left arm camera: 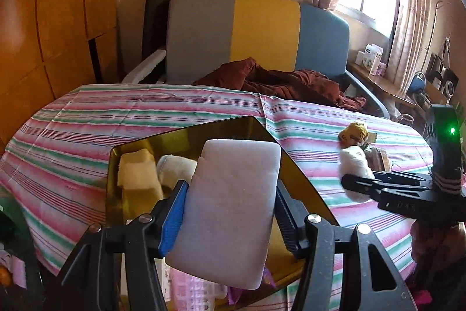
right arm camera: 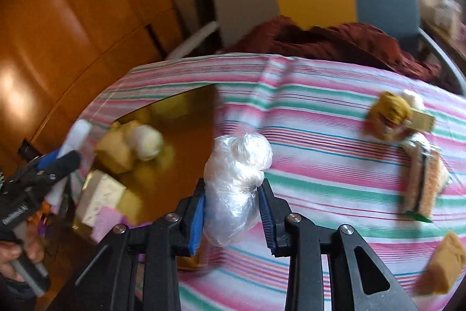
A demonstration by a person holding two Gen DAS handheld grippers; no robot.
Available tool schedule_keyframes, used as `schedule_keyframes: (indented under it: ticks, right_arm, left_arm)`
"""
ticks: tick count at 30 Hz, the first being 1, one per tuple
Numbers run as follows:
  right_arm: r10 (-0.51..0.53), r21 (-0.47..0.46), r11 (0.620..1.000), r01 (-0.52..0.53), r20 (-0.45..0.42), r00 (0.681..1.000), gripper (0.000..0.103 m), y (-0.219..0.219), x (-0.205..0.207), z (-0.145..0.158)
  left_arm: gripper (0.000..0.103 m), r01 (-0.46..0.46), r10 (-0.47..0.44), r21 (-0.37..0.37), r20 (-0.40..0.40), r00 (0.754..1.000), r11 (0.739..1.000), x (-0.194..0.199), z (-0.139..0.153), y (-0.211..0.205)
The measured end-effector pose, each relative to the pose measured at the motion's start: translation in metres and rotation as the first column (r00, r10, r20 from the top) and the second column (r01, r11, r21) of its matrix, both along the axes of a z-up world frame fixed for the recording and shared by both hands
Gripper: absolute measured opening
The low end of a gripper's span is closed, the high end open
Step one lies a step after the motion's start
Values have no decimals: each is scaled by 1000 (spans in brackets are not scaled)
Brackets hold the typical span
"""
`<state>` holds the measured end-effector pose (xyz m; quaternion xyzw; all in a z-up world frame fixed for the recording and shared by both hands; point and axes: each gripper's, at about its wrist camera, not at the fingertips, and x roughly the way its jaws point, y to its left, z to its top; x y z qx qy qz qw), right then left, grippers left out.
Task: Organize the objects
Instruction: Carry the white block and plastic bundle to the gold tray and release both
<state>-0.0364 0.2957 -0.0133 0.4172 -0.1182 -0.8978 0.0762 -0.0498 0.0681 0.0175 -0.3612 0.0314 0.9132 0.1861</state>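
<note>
My left gripper [left arm camera: 231,188] is shut on a white foam sponge [left arm camera: 233,212] and holds it over a gold tray [left arm camera: 174,137]. A yellow sponge [left arm camera: 137,168] and a white ball [left arm camera: 174,168] lie in that tray. My right gripper [right arm camera: 233,185] is shut on a crumpled clear plastic bag [right arm camera: 237,162], held above the striped tablecloth [right arm camera: 320,112] just right of the tray [right arm camera: 189,136]. The right gripper [left arm camera: 349,182] also shows at the right edge of the left wrist view. The left gripper [right arm camera: 70,159] shows at the left of the right wrist view, in a hand.
On the cloth to the right lie a yellow-brown woolly toy [right arm camera: 390,115], a packaged scrub sponge [right arm camera: 425,182] and a tan sponge block [right arm camera: 448,261]. Small boxes [right arm camera: 102,194] sit at the tray's near end. Behind the table stand a chair [left arm camera: 256,31] with a maroon cloth [left arm camera: 279,80] and a wooden wardrobe [left arm camera: 58,19].
</note>
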Motion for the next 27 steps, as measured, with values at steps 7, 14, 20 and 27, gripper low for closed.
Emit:
schedule_keyframes:
  ticks: [7, 14, 20, 27]
  right_arm:
    - [100, 26, 995, -100, 1, 995, 34, -47, -3, 4]
    - [147, 49, 988, -148, 30, 989, 34, -70, -13, -2]
    - [164, 58, 984, -167, 58, 985, 34, -81, -20, -13]
    - [171, 55, 983, -174, 63, 983, 34, -83, -20, -18]
  left_arm:
    - [58, 4, -3, 9, -19, 1000, 1000, 12, 0, -11]
    - [58, -24, 24, 45, 0, 1000, 999, 12, -5, -28]
    - [58, -88, 87, 100, 15, 996, 991, 9, -5, -57]
    - [58, -173, 171, 155, 27, 985, 973, 2, 0, -92]
